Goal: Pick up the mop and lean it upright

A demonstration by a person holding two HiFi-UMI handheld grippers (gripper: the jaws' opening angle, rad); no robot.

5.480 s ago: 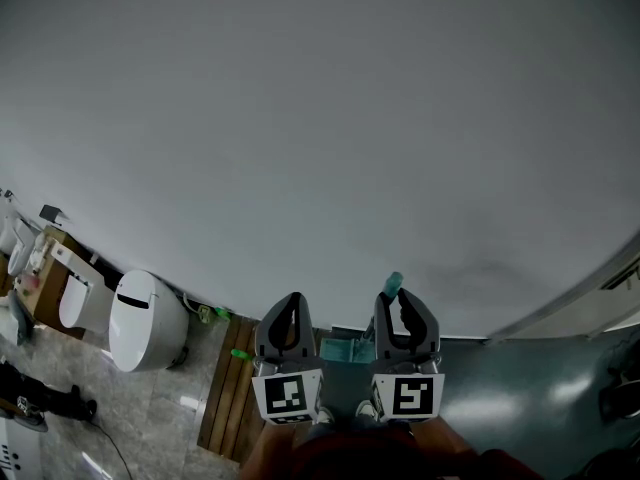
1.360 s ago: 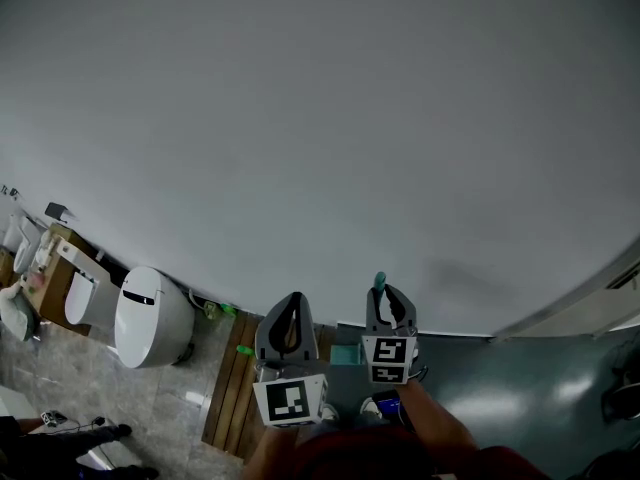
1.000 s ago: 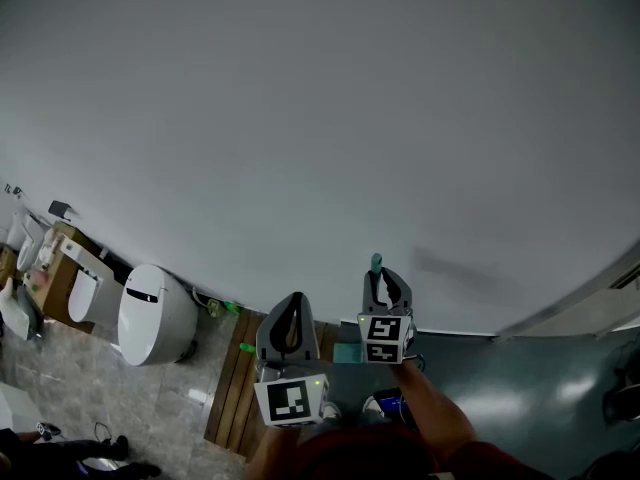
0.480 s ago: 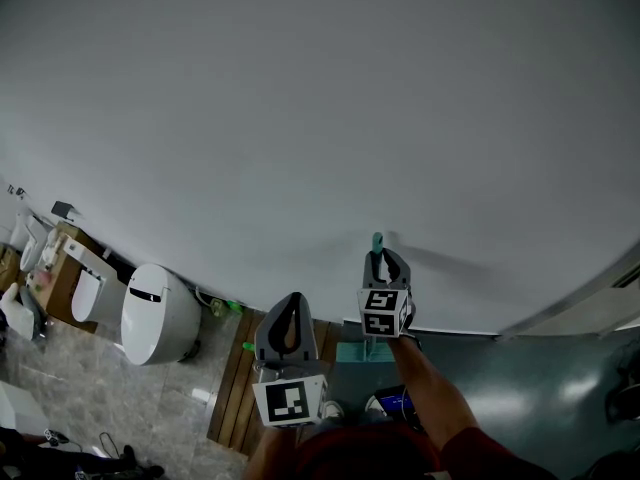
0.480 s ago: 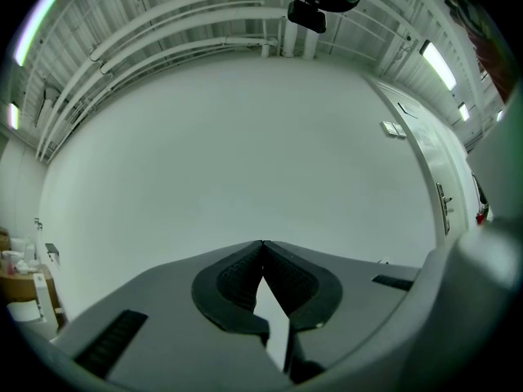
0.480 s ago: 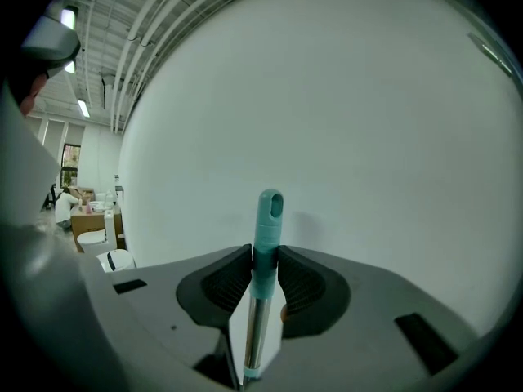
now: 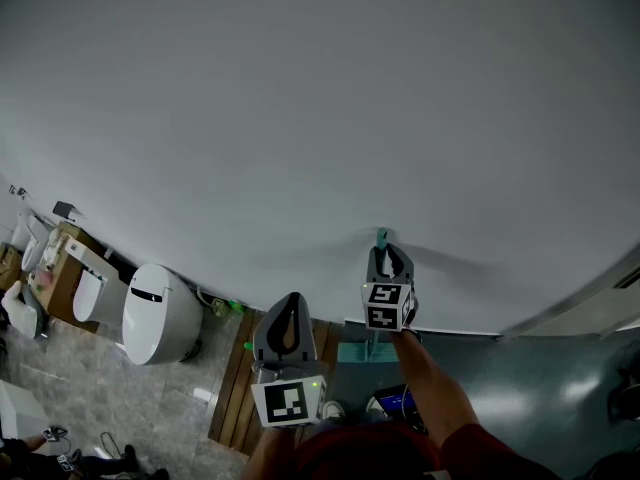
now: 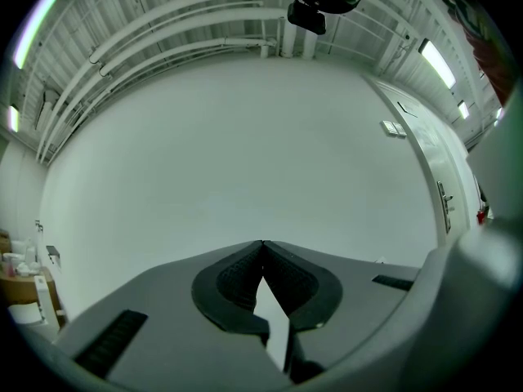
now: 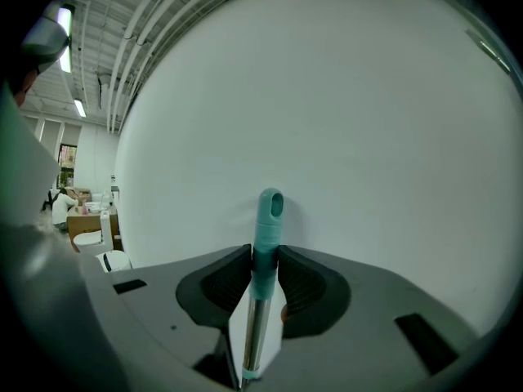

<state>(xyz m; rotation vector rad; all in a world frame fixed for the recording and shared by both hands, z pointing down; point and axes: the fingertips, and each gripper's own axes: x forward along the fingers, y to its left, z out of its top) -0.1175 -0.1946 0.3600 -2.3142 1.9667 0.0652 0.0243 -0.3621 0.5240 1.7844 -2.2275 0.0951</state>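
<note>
Mop [image 9: 267,219] question, A here: the right gripper [image 9: 263,256] has it by the teal grip, just under the cap with the hanging hole, and the steel shaft runs down between the jaws. Am I reading that right?

B: Yep. The jaws are partly closed and pressing on the handle from both sides. The left gripper [image 8: 262,247] is closed tip to tip on nothing, parked low and close to the body.

A: So what's actually changed?

B: A few seconds back both grippers sat side by side near the body. Over the last second or so the right arm has reached out, and the teal tip [image 7: 381,238] has moved up and forward to the wall [image 7: 300,118]. I'd say the lift is done and this is the leaning step, nearly finished.

A: Is it touching the wall yet?

B: Can't tell. The head view shows the tip's shadow running off it across the wall, so it's at the wall or just off it. The right gripper view shows the clamp nicely but not that gap. Only the head view catches the teal piece [image 7: 355,352] low under the gripper, maybe the mop's head, plus the wooden slats [image 7: 230,398] and the toilet [image 7: 155,313] further left.
</note>
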